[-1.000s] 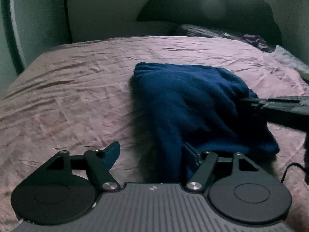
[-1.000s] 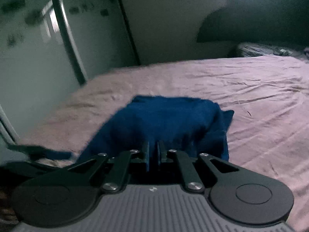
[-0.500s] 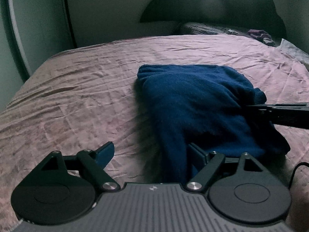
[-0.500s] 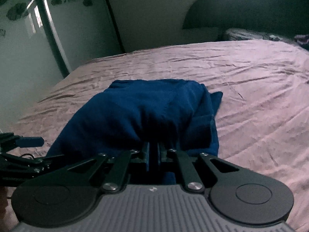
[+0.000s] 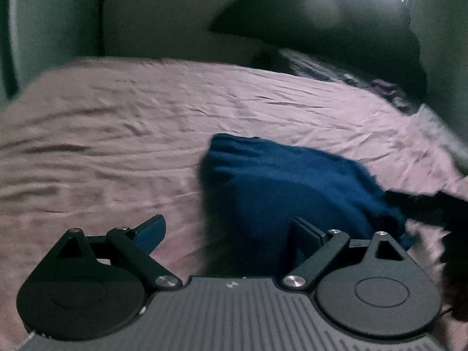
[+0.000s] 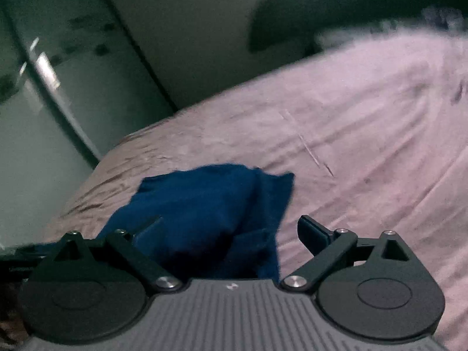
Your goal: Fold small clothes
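I read this as the release step after a fold. The blue cloth (image 5: 292,193) lies bunched on the bed (image 5: 117,134). My left claw (image 5: 228,234) is opening, its pads clear of fabric. My right claw (image 6: 231,234) is opening over the cloth, gripping nothing. Next move, in my judgement: check the fold, then re-grip an edge or flatten it.
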Available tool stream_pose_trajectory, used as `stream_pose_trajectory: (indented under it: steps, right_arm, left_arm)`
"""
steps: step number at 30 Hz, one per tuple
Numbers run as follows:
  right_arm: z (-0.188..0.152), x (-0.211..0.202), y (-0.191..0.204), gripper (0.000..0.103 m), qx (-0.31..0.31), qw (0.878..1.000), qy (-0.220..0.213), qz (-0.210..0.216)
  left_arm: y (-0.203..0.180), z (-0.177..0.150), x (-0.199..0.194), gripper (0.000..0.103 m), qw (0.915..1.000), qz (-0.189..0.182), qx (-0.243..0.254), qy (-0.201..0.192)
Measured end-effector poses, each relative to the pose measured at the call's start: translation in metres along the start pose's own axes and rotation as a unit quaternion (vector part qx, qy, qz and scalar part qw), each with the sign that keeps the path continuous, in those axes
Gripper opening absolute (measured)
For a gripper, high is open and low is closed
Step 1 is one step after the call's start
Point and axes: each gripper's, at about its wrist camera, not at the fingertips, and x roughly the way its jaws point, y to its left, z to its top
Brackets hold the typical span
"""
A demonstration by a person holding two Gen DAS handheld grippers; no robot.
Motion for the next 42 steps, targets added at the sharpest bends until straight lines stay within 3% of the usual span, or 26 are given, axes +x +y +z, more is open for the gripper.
stream_pose_trajectory:
  steps: [2, 6, 8, 10, 12, 14, 17, 22, 24, 26, 28, 30, 31, 33, 34, 37, 42]
  right_arm:
    - [0.004, 0.017, -0.014, 0.099, 0.032, 0.999, 0.02, 0.032]
    - [0.016, 0.037, -0.014, 0.097, 0.025, 0.995, 0.035, 0.088]
    - [0.02, 0.054, -0.008, 0.085, 0.021, 0.993, 0.048, 0.11]
    - [0.022, 0.072, -0.003, 0.045, 0.014, 0.992, 0.061, 0.107]
    - [0.023, 0.086, -0.002, 0.029, 0.015, 0.992, 0.065, 0.105]
    - [0.022, 0.089, 0.0, 0.024, 0.012, 0.993, 0.06, 0.103]
    - [0.02, 0.079, 0.01, 0.021, -0.017, 0.994, 0.044, 0.098]
    - [0.028, 0.067, 0.03, 0.02, -0.048, 0.989, 0.0, 0.137]
    - [0.034, 0.071, 0.036, 0.02, -0.058, 0.99, -0.014, 0.125]
    - [0.039, 0.083, 0.035, 0.021, -0.05, 0.995, -0.016, 0.085]
    - [0.04, 0.098, 0.032, 0.03, -0.042, 0.998, -0.003, 0.043]
    - [0.037, 0.103, 0.029, 0.046, -0.039, 0.999, 0.013, 0.008]
    - [0.034, 0.094, 0.029, 0.055, -0.039, 0.999, 0.003, 0.005]
    - [0.032, 0.072, 0.029, 0.067, -0.042, 0.999, -0.017, -0.024]
    - [0.03, 0.059, 0.031, 0.067, -0.05, 0.998, -0.03, -0.039]
    - [0.02, 0.016, 0.029, 0.067, -0.053, 0.997, -0.041, -0.023]
    - [-0.019, -0.018, 0.029, 0.068, -0.063, 0.996, 0.032, 0.047]
  left_arm:
    - [0.009, 0.007, 0.015, 0.093, 0.999, -0.034, -0.026, 0.016]
    - [0.027, 0.022, 0.047, 0.09, 0.9918, -0.09, -0.084, 0.033]
    - [0.034, 0.027, 0.063, 0.084, 0.9835, -0.122, -0.125, 0.047]
    - [0.038, 0.029, 0.079, 0.063, 0.9756, -0.139, -0.157, 0.063]
    - [0.038, 0.029, 0.085, 0.034, 0.9774, -0.118, -0.163, 0.064]
    - [0.035, 0.026, 0.08, 0.025, 0.9803, -0.111, -0.156, 0.048]
    - [0.028, 0.022, 0.061, 0.023, 0.9876, -0.097, -0.123, 0.004]
    - [0.009, 0.033, 0.039, 0.022, 0.9945, -0.06, -0.068, -0.052]
    - [0.005, 0.04, 0.045, 0.022, 0.9961, -0.049, -0.051, -0.053]
    - [0.004, 0.044, 0.059, 0.025, 0.9975, -0.036, -0.054, -0.027]
    - [0.003, 0.042, 0.067, 0.035, 0.998, -0.015, -0.062, -0.004]
    - [0.001, 0.036, 0.057, 0.043, 0.9983, 0.002, -0.055, -0.018]
    - [-0.001, 0.032, 0.048, 0.048, 0.9985, 0.01, -0.044, -0.03]
    - [-0.002, 0.025, 0.033, 0.068, 0.9983, 0.029, -0.025, -0.044]
    - [-0.002, 0.018, 0.023, 0.07, 0.9978, 0.034, -0.021, -0.054]
    - [-0.004, -0.003, -0.003, 0.073, 0.9987, 0.005, -0.014, -0.049]
    - [-0.005, -0.05, -0.02, 0.073, 0.9985, -0.053, -0.017, -0.004]
